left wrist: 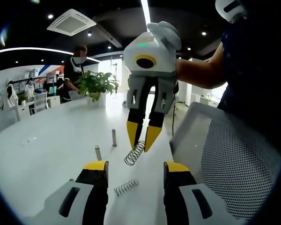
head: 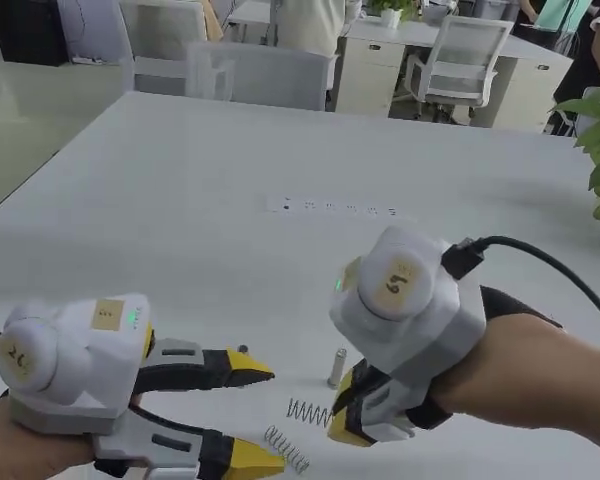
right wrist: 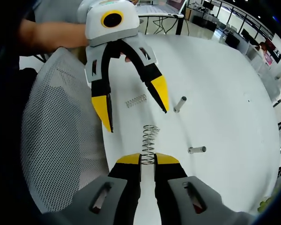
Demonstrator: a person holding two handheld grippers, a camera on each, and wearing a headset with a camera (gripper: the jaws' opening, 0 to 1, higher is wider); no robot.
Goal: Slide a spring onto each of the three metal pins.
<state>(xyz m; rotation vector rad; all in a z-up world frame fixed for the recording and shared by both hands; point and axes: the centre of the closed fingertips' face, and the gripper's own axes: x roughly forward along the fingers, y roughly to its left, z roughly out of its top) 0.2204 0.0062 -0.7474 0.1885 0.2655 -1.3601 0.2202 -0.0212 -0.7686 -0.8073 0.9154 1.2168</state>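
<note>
Spring (right wrist: 150, 140) pinched in the right hand-held gripper (right wrist: 147, 159) (left hand-held gripper (left wrist: 136, 166) spread wide).

left gripper (head: 272, 418): white body, black jaws, yellow tips, small green light
right gripper (right wrist: 148, 159): white body, black jaws, yellow tips, small green light
held spring (right wrist: 149, 138): silvery-grey wire
loose spring (left wrist: 126, 187): the same silvery grey
pins (right wrist: 180, 104): dull grey metal
counter (head: 180, 200): plain white
chair (right wrist: 61, 140): pale grey mesh with a fine dotted weave
cable (head: 510, 240): black
plant (left wrist: 96, 84): green leaves
</note>
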